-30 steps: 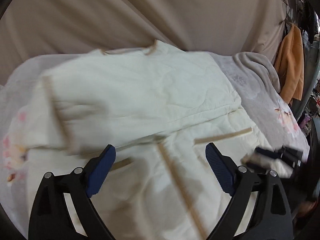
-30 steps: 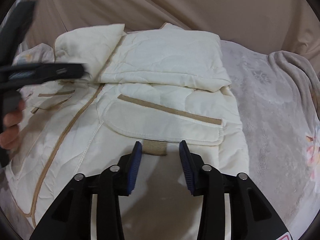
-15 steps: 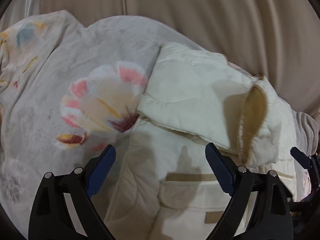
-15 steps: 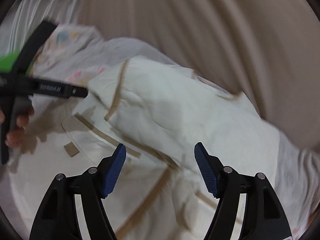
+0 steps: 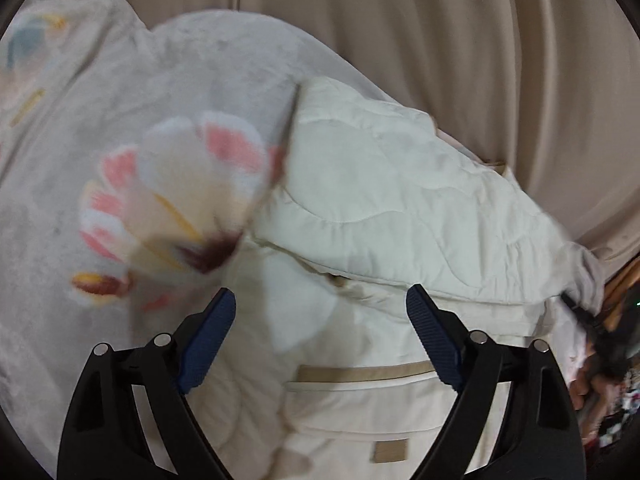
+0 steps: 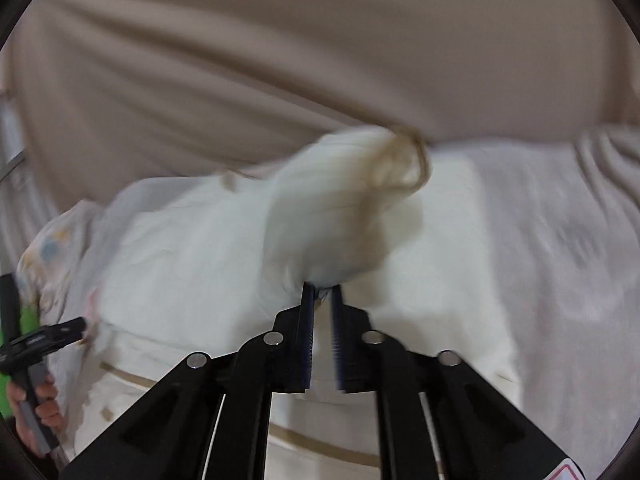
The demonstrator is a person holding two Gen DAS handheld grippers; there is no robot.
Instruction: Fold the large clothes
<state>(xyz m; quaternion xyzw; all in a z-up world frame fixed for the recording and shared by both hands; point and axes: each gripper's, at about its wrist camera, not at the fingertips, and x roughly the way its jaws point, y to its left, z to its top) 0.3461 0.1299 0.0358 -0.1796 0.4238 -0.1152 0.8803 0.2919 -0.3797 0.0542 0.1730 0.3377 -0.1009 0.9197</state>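
A cream quilted jacket (image 5: 400, 208) with tan trim lies on a bed, its sleeves folded over the body. My left gripper (image 5: 320, 332) is open and empty, hovering over the jacket's left side above a tan-edged pocket (image 5: 360, 374). My right gripper (image 6: 322, 300) is shut on the jacket's sleeve (image 6: 340, 208), which lifts up from the jaws with its tan cuff (image 6: 404, 160) at the top; the view is blurred. The left gripper also shows at the left edge of the right wrist view (image 6: 60, 330).
The bed is covered by a pale grey blanket (image 5: 140, 92) with a pink flower print (image 5: 180, 200). A beige curtain (image 5: 440, 20) hangs behind the bed. Orange clothing (image 5: 622, 280) hangs at the far right.
My right gripper has closed on the sleeve and lifted it up. My left gripper has shifted slightly over the jacket's left side and stays open.
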